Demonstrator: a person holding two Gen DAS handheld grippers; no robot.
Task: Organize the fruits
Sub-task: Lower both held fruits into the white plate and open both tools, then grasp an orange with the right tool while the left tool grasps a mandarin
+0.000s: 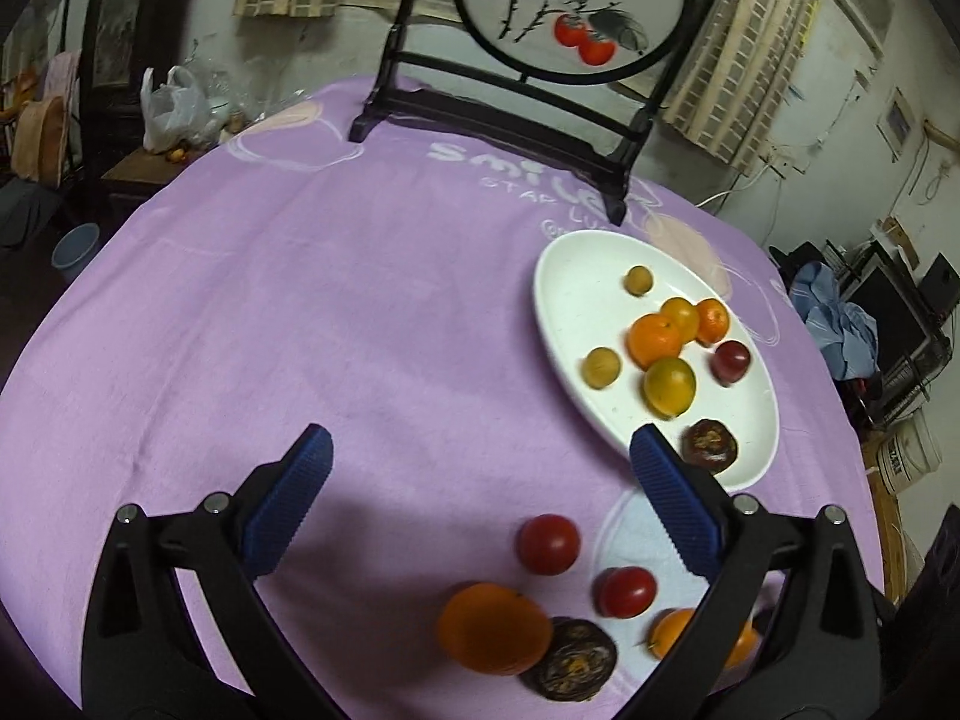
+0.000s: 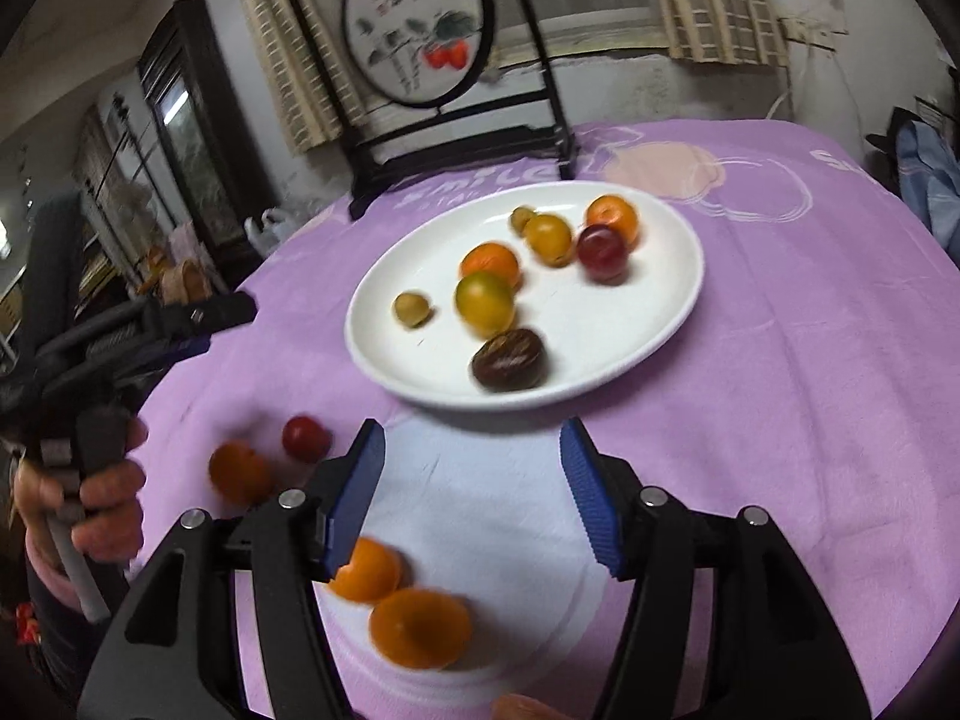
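A white oval plate [image 1: 576, 300] [image 2: 660, 324] on the purple cloth holds several fruits: oranges, small yellow ones, a red plum [image 2: 602, 253] and a dark brown passion fruit [image 2: 509, 359]. Loose fruit lies on the cloth near me: two red fruits [image 1: 548, 543] [image 1: 626, 591], an orange [image 1: 495, 629], a dark passion fruit [image 1: 569, 665] and another orange [image 1: 675, 630]. My left gripper [image 1: 480, 450] is open and empty above them. My right gripper [image 2: 474, 450] is open and empty, with two oranges [image 2: 367, 570] [image 2: 419, 627] below it.
A dark wooden stand with a round painted screen [image 1: 570, 6] stands at the table's far side. The hand holding the left gripper [image 2: 102, 480] shows at the left in the right wrist view. Room clutter surrounds the table.
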